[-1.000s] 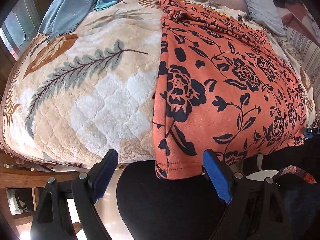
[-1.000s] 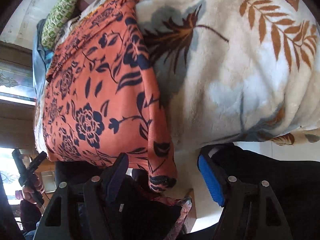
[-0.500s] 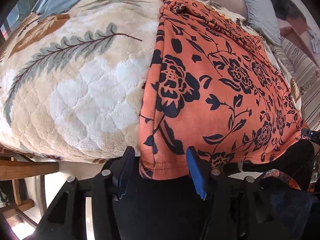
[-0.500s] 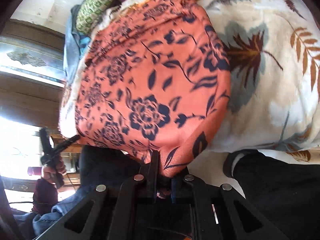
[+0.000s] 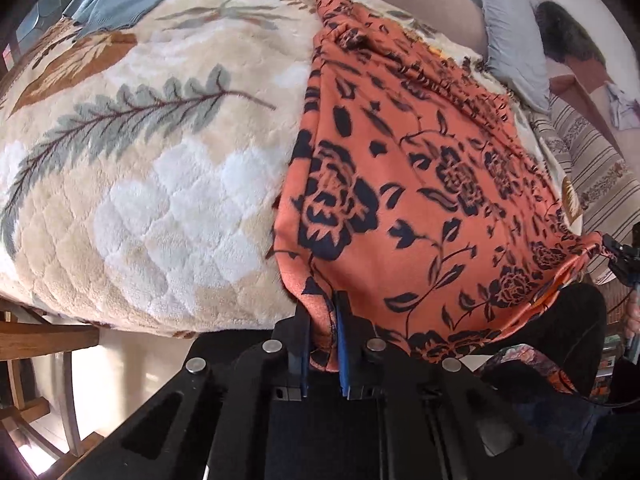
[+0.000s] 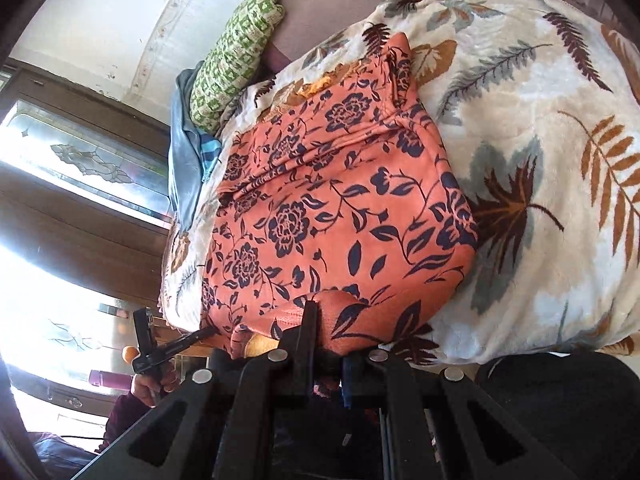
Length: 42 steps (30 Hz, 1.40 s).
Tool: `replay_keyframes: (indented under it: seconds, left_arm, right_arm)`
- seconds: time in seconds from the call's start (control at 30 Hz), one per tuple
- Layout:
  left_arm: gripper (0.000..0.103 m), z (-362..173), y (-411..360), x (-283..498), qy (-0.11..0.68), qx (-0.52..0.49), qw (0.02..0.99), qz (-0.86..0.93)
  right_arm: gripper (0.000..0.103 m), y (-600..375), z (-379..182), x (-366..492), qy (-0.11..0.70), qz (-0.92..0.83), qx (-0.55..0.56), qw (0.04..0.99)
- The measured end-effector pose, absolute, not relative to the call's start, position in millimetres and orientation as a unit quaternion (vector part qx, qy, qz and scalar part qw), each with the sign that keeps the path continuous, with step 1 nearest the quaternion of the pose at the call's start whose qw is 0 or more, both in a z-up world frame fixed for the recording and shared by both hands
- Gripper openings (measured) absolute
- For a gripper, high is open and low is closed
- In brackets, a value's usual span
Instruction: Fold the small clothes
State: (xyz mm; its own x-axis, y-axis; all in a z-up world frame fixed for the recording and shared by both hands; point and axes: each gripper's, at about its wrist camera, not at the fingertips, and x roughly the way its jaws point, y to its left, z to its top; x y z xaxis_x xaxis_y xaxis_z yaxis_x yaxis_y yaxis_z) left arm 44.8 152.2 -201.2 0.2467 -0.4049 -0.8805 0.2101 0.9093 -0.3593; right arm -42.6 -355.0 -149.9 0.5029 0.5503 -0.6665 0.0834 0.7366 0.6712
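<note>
Both pinch hem corners of the orange floral garment (image 5: 420,200): left gripper (image 5: 322,320) at 6 o'clock, right gripper (image 6: 326,336) likewise.

Left gripper (image 5: 323,322): matte black frame, blue pads on the fingers (image 5: 342,340), four round silver screw heads across the linkage, slotted cutouts in the arms toward 7 and 5 o'clock. Right gripper (image 6: 326,336): same black build, four silver screws, blue pad edge barely visible. Person wore black trousers (image 6: 568,396); bare skin of the left hand (image 6: 154,384) showed at 8 o'clock, dark maroon sleeve (image 6: 124,412) below it.
</note>
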Motion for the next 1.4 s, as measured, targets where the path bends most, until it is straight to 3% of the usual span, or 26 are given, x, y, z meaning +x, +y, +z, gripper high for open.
replay_keyframes:
  seconds: [0.13,0.37,0.5,0.63,0.77,0.83,0.87,1.03,1.07,1.1,1.13,1.2,1.4]
  left_arm:
    - [0.011,-155.7,157.9,78.8,0.542,-0.123,0.801,-0.224]
    - [0.011,-90.4,141.0,208.6,0.481,-0.16,0.831,-0.228]
    - [0.011,-82.8,120.6,302.3,0.476,-0.172,0.837,-0.207]
    - [0.013,-114.2,87.8,383.3,0.494,-0.16,0.84,-0.157]
    - [0.022,-160.1,66.5,430.5,0.509,-0.151,0.843,-0.091]
    - [0.044,-173.2,70.5,432.7,0.502,-0.163,0.846,-0.075]
    - [0.049,-175.8,75.8,429.0,0.49,-0.167,0.853,-0.064]
    - [0.052,-165.2,92.9,391.1,0.445,-0.164,0.877,-0.071]
    - [0.052,-160.5,90.1,380.6,0.441,-0.157,0.879,-0.085]
    - [0.052,-156.5,85.1,369.2,0.439,-0.145,0.881,-0.101]
    - [0.052,-153.4,77.9,359.2,0.439,-0.127,0.882,-0.113]
    - [0.052,-153.2,62.6,341.5,0.445,-0.079,0.883,-0.122]
    - [0.056,-201.3,46.8,322.6,0.528,0.01,0.845,-0.087]
  right_arm:
    - [0.009,-369.4,-122.7,-14.9,0.435,0.155,0.354,0.813]
    - [0.009,-414.9,-95.4,90.0,0.373,0.13,0.394,0.83]
    - [0.009,-443.4,-95.9,166.9,0.358,0.102,0.415,0.83]
    - [0.01,-468.9,-127.2,243.9,0.37,0.076,0.447,0.811]
    - [0.012,-488.9,-193.7,296.7,0.409,0.026,0.492,0.768]
    - [0.012,-493.5,-225.6,307.6,0.428,-0.001,0.494,0.757]
    - [0.012,-494.2,-237.3,307.9,0.429,-0.001,0.497,0.754]
    - [0.014,-504.6,-245.7,274.2,0.336,0.022,0.529,0.779]
    - [0.016,-506.4,-243.6,267.7,0.32,0.019,0.538,0.78]
    - [0.027,-508.7,-239.5,262.8,0.309,0.007,0.546,0.778]
    - [0.05,-510.8,-233.0,258.2,0.296,0.003,0.555,0.777]
    - [0.079,-509.0,-215.3,246.2,0.263,-0.001,0.56,0.786]
    - [0.078,-439.0,-177.9,243.4,0.352,0.031,0.436,0.828]
